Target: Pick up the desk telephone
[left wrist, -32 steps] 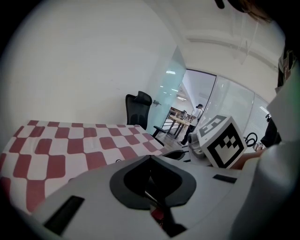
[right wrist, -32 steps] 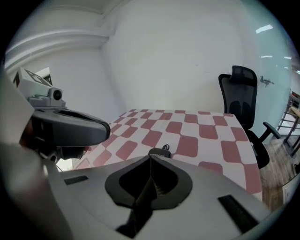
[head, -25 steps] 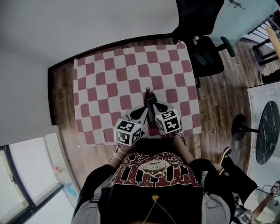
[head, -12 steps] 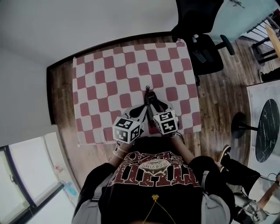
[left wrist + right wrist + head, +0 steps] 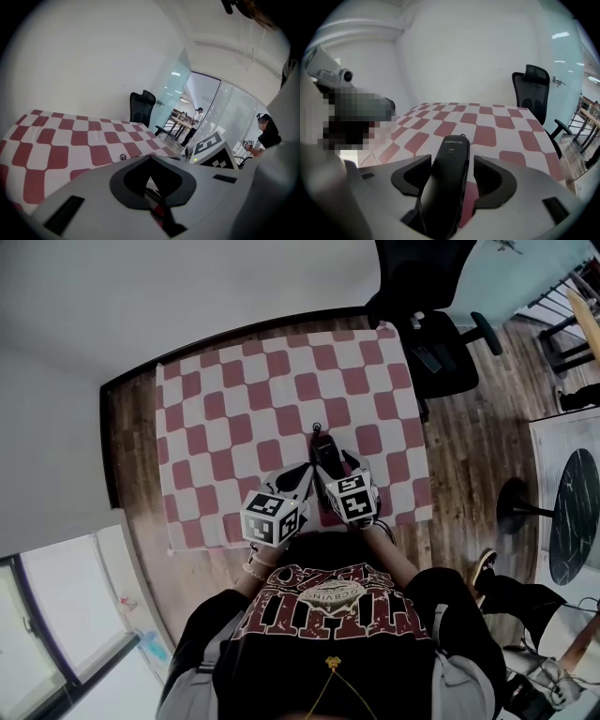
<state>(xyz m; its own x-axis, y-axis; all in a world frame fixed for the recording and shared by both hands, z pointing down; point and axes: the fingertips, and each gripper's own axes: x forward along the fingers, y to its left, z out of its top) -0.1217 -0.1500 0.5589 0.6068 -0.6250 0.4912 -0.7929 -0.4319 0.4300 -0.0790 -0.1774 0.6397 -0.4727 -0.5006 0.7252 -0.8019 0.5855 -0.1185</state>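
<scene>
The desk telephone [image 5: 449,178] was largely covered in the head view by both marker cubes and the person's torso, and only its black bar showed, lying toward 5 o'clock on the chequered cloth [image 5: 234,409]. The right gripper [image 5: 451,164] had just been opening and stood spread, the bar between its jaws with a gap on one side. The left gripper [image 5: 150,159] was pressed together at the tips, the contents of its hollow unclear. A wooden table [image 5: 131,427] bore the red-and-white cloth, with a black office chair [image 5: 441,343] at 1 o'clock on the plank floor [image 5: 469,446], white walls [image 5: 187,287], and a dark round table [image 5: 572,521] cut off at 3 o'clock.
</scene>
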